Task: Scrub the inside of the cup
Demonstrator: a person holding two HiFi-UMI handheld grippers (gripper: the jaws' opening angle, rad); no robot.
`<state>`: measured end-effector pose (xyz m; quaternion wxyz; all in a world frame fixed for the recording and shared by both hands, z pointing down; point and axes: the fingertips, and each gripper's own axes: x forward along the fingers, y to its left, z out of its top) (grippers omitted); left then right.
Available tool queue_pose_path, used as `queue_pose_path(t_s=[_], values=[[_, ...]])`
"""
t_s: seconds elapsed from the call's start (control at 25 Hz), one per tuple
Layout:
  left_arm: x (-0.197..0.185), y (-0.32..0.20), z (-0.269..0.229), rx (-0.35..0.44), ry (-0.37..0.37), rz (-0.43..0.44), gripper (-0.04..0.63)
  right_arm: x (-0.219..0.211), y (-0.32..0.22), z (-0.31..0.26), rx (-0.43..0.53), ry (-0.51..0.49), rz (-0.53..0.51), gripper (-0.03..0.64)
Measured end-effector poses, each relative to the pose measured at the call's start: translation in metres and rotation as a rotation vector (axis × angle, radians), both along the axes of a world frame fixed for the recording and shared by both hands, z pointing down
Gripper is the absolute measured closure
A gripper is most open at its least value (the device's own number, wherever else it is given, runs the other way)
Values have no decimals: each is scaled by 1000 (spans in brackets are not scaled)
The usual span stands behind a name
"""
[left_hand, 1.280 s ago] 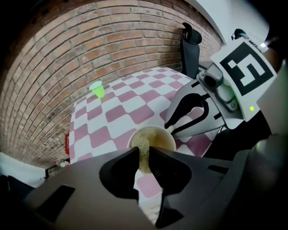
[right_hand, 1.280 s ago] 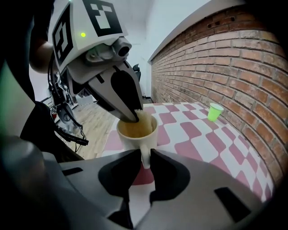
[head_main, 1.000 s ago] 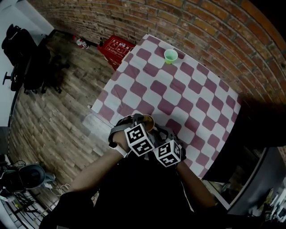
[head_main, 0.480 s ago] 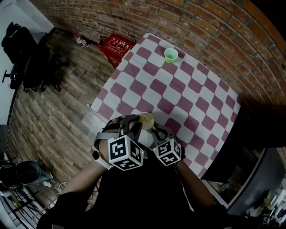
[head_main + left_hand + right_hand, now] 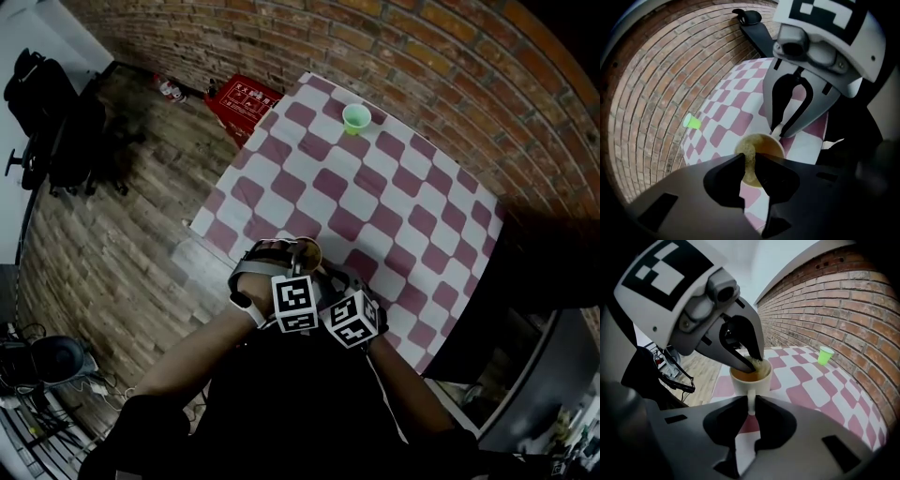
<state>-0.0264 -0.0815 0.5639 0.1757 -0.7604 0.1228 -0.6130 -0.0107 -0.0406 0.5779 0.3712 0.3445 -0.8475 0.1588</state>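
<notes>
Pressing too hard with the sponge pinched in the left gripper, the cup could be twisted from the right gripper clamped on its handle at the counter edge.

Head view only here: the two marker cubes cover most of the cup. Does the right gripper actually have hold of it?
Observer: Yes. In the right gripper view, the right gripper has its jaws closed on the handle of the white cup.
Operator: And the yellowish thing at the left gripper, is it inside the cup?
Observer: It is. The left gripper pinches a sponge in its jaws. The right gripper view shows the sponge pushed down past the rim, against the cup's inner wall.
</notes>
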Motion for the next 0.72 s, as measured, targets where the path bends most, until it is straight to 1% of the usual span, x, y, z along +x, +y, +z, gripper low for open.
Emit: queue_pose_path(t_s=[0.12,0.16,0.24,0.28,0.36,0.44,0.48,0.56,0.6,0.64,0.68,0.72], values=[[-3,6,9,-72,-2,-8,523,0,2,0,-4,-7,-2,551],[-4,9,8,-117,0,-14,523,0,1,0,-6,-10,-1,551],[-6,19,-1,-241,16,-37,523,0,-1,0,-9,-15,3,551],[-7,22,-8,-301,35,-57,523,1,-1,-1,-10,-16,4,551],[-10,23,-29,-395,93,-100,523,1,-2,-1,-12,-16,4,551],[-12,20,-53,-456,161,-133,523,1,-2,0,-13,-16,2,551],[-13,16,-65,-475,196,-144,523,1,-2,0,-14,-17,2,551],[-15,7,-85,-475,253,-166,523,1,-3,0,-15,-18,2,551],[-15,1,-91,-450,268,-175,523,1,-4,0,-14,-18,2,551],[-16,-5,-94,-411,268,-176,523,1,-4,0,-13,-19,2,551],[-16,-9,-93,-364,252,-169,523,2,-4,1,-13,-19,2,551],[-16,-12,-88,-318,219,-151,523,2,-3,1,-13,-19,2,551]])
